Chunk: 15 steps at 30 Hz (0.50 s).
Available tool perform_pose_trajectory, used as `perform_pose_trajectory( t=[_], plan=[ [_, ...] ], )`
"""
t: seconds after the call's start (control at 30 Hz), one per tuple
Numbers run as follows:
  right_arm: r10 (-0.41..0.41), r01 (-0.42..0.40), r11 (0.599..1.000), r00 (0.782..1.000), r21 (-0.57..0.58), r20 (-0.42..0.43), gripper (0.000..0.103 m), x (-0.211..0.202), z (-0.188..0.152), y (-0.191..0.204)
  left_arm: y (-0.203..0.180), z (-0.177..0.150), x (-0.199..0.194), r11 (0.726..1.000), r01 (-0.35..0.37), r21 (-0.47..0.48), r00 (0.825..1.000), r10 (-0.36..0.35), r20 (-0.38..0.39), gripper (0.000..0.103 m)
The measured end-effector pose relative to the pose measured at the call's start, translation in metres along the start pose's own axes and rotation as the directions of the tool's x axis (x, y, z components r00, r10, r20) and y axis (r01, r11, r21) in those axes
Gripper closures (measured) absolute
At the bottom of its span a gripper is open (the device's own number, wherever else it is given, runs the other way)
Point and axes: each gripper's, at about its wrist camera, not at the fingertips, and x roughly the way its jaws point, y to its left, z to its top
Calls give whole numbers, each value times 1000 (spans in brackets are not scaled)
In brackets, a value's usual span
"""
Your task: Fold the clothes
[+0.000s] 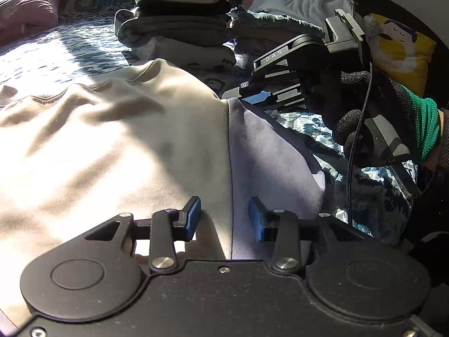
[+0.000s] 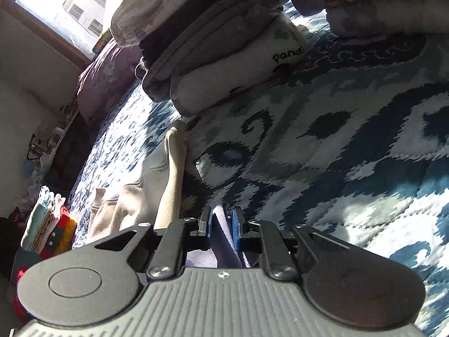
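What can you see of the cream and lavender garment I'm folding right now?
The garment is soft knit, cream body with a stitched hem, joined by a seam to a lavender sleeve. It lies rumpled on the blue patterned quilt. The right tongs pinch the lavender edge; the left tongs hover open over the seam.

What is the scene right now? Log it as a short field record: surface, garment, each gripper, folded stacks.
surface: bed with blue-and-white patterned quilt
garment: cream sweatshirt with a lavender sleeve, spread on the quilt
left gripper: open, poised over the seam between cream body and lavender sleeve
right gripper: shut on the lavender sleeve fabric
folded stack: behind the sweatshirt; bottom white piece reads "panda"
second pile: right of the stack
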Motion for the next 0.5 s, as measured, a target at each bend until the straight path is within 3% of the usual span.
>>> perform_pose_trajectory(
  t=[0.13, 0.27, 0.43, 0.5],
  plan=[
    [44, -42, 999, 988, -15, 150, 92, -48, -21, 8, 0, -1, -1, 1000, -3, 0, 1000, 3, -6, 66],
    [54, -40, 998, 947, -52, 316, 92, -102, -64, 16, -1, -2, -3, 1000, 0, 1, 1000, 0, -13, 66],
    [0, 35, 997, 905, -74, 426, 92, -147, -141, 15, 1, -2, -5, 1000, 4, -6, 1000, -4, -16, 66],
    [-42, 119, 980, 905, -157, 423, 92, -150, -170, 22, 2, -1, -5, 1000, 6, -9, 1000, -6, -18, 66]
  ],
)
